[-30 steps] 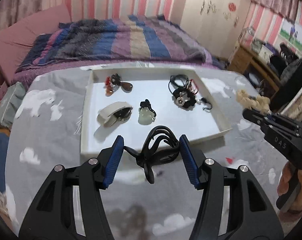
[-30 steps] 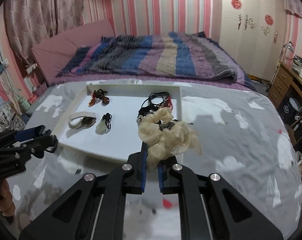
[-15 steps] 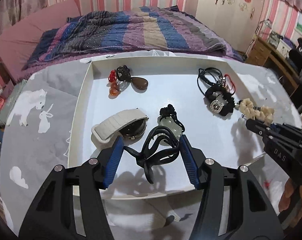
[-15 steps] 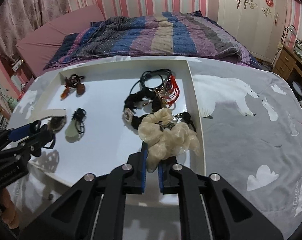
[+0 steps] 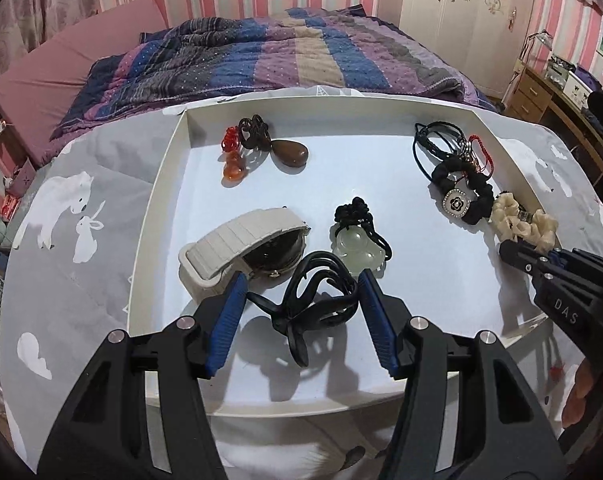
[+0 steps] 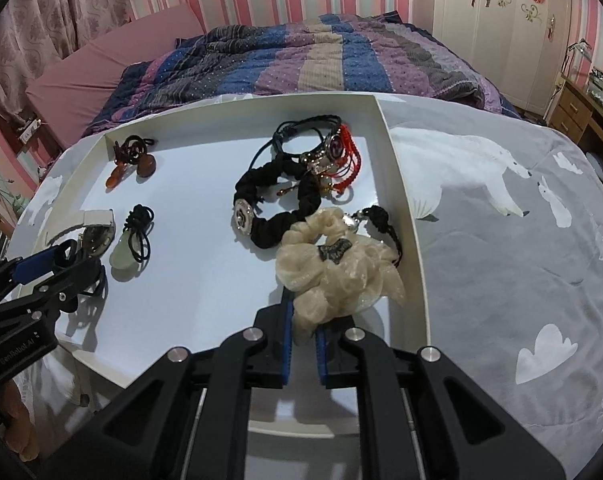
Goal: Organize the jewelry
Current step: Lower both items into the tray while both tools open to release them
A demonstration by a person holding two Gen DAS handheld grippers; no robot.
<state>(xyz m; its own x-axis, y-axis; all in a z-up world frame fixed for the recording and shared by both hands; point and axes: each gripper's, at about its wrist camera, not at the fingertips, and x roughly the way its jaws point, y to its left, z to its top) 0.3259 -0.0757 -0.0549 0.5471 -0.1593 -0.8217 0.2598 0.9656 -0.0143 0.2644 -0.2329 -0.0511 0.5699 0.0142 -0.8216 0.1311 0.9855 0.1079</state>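
Observation:
A white tray [image 5: 161, 184] lies on the grey bedspread and holds jewelry. My left gripper [image 5: 301, 296] is shut on a black claw hair clip [image 5: 313, 304] and holds it over the tray's near part, just in front of a jade pendant [image 5: 357, 250] and a white-strapped watch [image 5: 237, 244]. My right gripper [image 6: 303, 316] is shut on a cream scrunchie [image 6: 333, 272] over the tray's right side, next to a black scrunchie [image 6: 277, 196] and a pile of cords and bracelets [image 6: 325, 148]. The cream scrunchie also shows in the left wrist view [image 5: 521, 224].
Amber and brown pendants [image 5: 257, 148] lie at the tray's far left. The tray's right wall [image 6: 405, 200] stands close to the cream scrunchie. A striped quilt [image 5: 261, 52] covers the bed behind. A wooden desk [image 5: 553, 92] stands at the far right.
Both grippers have moved forward from the bedspread in front of the tray to over the tray, each still holding its item. The tray contents have not moved.

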